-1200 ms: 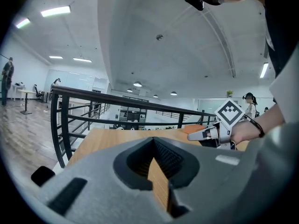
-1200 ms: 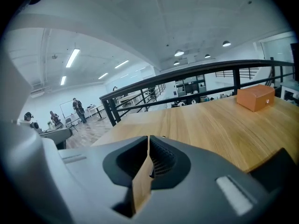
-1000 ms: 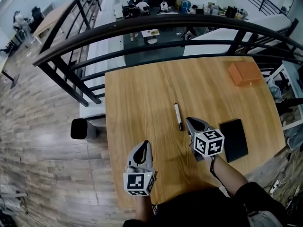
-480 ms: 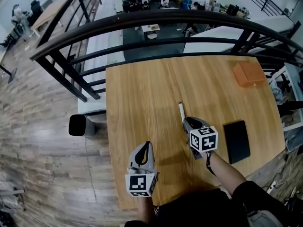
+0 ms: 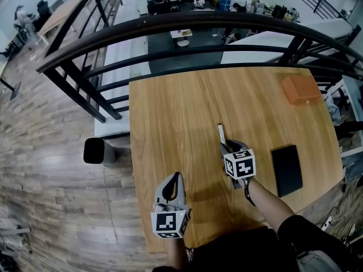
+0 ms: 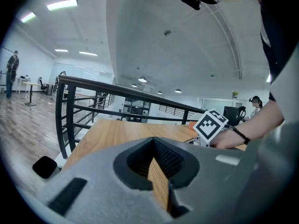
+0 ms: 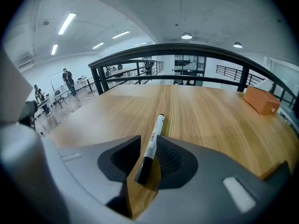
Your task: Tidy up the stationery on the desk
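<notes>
The right tongs (image 7: 145, 161), jaws just been opening and now spread around the pen (image 7: 153, 141) lying askew between them, could knock it rolling when they close; the left tongs (image 6: 159, 171) are pressed together, empty.

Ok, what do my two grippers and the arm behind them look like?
The left gripper and right gripper are matching light-grey moulded shells tapering to a point, with black ribbed pads set in a dark recess. Each carries a white cube with black square markers. A black strap circles the right wrist, and a dark sleeve covers the upper arm. No cables show.
</notes>
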